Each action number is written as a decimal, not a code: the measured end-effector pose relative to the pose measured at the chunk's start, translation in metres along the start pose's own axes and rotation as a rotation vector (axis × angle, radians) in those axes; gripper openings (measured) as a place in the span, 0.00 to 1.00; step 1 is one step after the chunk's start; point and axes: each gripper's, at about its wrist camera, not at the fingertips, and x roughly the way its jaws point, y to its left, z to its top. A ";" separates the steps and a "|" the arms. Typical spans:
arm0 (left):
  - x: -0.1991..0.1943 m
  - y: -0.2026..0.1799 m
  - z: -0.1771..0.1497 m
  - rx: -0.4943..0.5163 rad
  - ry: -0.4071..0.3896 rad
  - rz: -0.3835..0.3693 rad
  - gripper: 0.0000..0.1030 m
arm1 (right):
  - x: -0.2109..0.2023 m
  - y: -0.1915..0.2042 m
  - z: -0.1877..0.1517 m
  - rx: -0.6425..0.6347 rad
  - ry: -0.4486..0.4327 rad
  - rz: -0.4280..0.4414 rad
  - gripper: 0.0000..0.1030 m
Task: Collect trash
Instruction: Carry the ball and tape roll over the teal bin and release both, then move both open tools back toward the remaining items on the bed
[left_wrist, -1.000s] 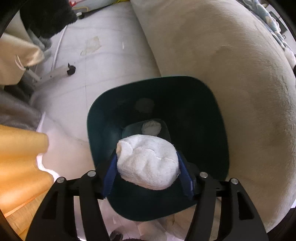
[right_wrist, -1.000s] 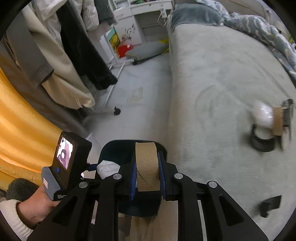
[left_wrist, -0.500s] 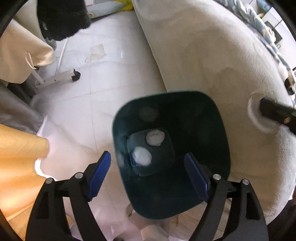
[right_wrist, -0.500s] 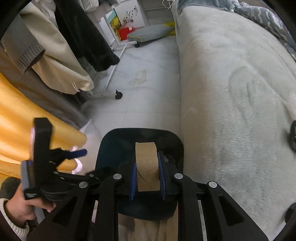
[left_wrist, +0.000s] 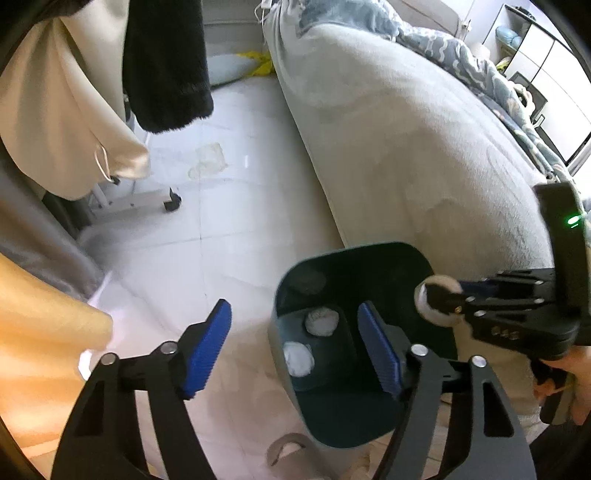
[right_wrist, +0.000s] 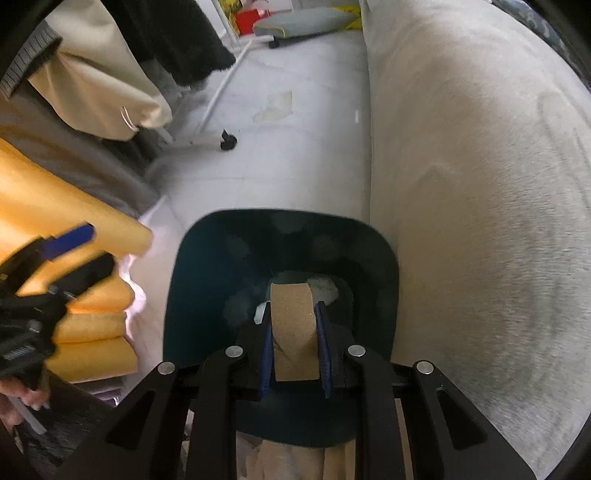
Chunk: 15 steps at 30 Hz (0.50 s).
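Over the bin (right_wrist: 207, 295), right gripper (right_wrist: 293, 343) is clenched on a cardboard tube (right_wrist: 293, 332), tube upright between the blue pads (right_wrist: 322, 343) and hanging above the bin's mouth. Left gripper (left_wrist: 295, 347) is released, jaws wide apart, nothing between them; one pad sits over the floor (left_wrist: 229, 229), the other over the bin's near-left rim. Left view catches the tube (left_wrist: 437, 301) end-on, white ring round a dark hole, above the bin's right edge, right gripper (left_wrist: 458, 295) behind it. Bin (left_wrist: 369, 417) is dark teal, standing on the floor, touching or just beside the sofa (left_wrist: 406, 147) edge, can't tell which. Two white tissue wads on the bin bottom: one (left_wrist: 298, 359) nearer, one (left_wrist: 321, 320) further in, close together. Beyond the bin: pale tiled floor, a rack foot with castor (left_wrist: 172, 202) at mid-left, cream (left_wrist: 74, 110) and black (left_wrist: 166, 66) clothes hanging over it. Patterned blanket (left_wrist: 443, 48) on the sofa's far end.
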 end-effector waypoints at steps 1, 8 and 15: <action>-0.004 0.002 0.000 0.001 -0.010 0.000 0.68 | 0.004 0.001 0.000 -0.004 0.011 -0.004 0.21; -0.026 0.007 0.004 0.005 -0.081 -0.010 0.66 | 0.028 0.014 -0.002 -0.053 0.073 -0.040 0.21; -0.038 0.010 0.011 -0.011 -0.135 -0.045 0.63 | 0.035 0.022 -0.007 -0.088 0.098 -0.061 0.42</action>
